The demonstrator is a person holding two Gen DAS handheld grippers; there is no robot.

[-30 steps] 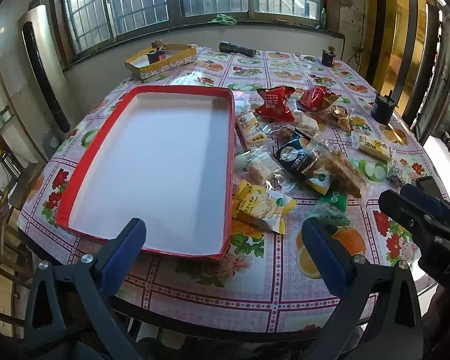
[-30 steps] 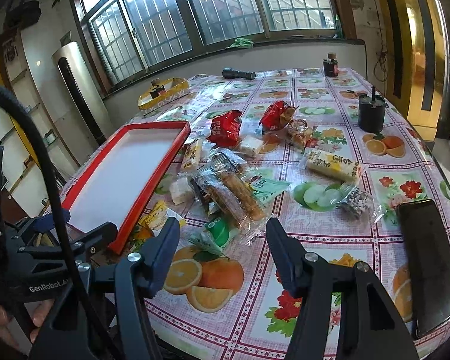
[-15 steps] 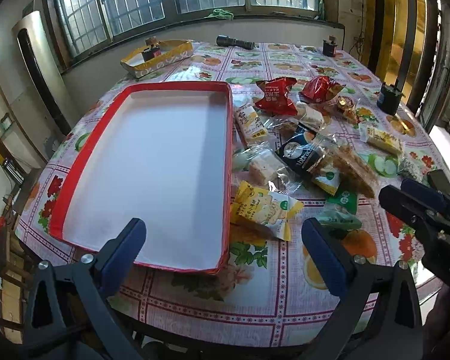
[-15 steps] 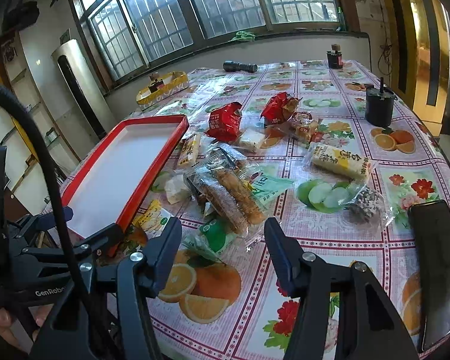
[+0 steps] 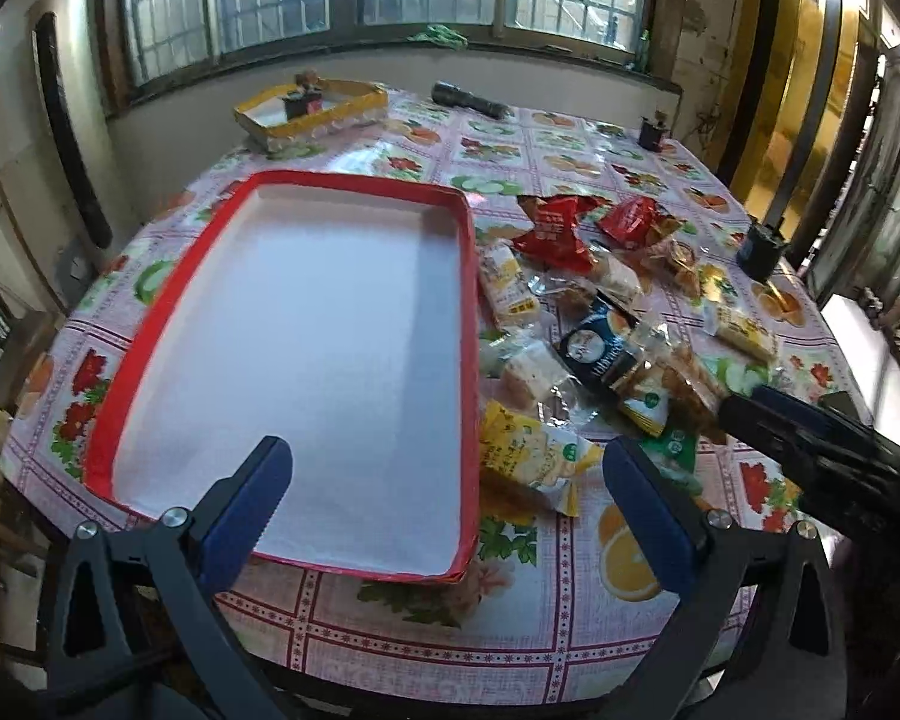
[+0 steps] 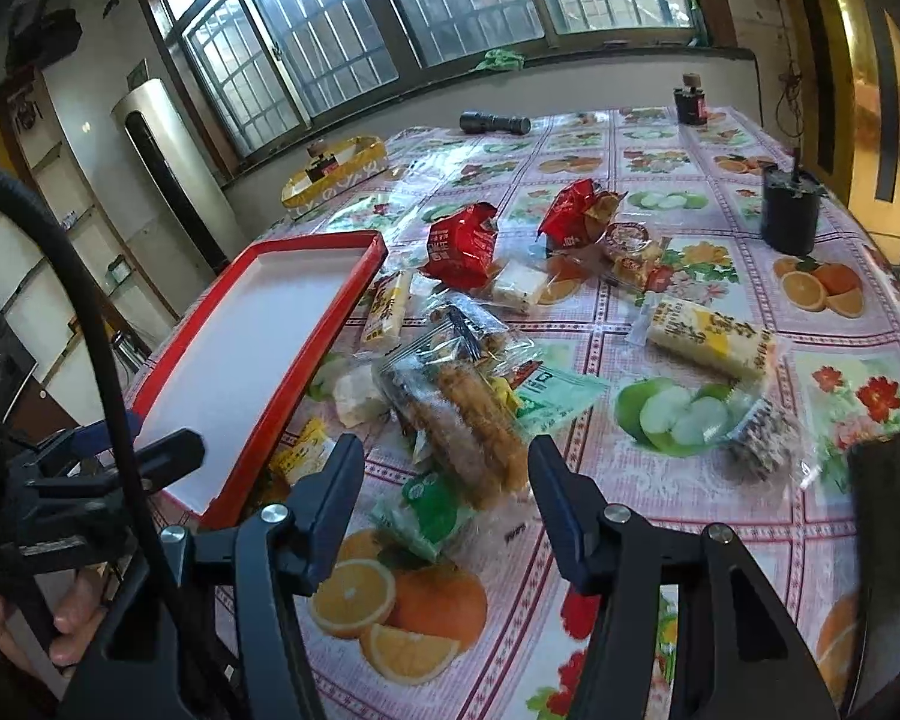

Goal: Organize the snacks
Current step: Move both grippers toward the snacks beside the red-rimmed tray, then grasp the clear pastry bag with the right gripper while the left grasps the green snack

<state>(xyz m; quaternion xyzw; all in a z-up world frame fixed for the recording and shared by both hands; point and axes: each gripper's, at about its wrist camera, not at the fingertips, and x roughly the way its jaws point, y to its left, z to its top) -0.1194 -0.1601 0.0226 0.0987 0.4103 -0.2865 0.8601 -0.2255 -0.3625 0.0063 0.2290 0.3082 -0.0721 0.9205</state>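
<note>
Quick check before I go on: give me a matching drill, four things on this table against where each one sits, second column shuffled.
Things:
1. red tray
2. flashlight
3. yellow box
4. green snack packet

Places:
A. far end of the table, near the window sill
B. nearest the right hand-held gripper, between its open fingers
C. left of the snack pile, nothing inside
D. beyond the tray's far end, holding a small dark item

Pairs: 1-C, 2-A, 3-D, 4-B

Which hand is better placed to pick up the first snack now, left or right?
Right, probably. The right tool is open, and the green packet lies between its fingers. The left tool hangs over the red tray.
</note>
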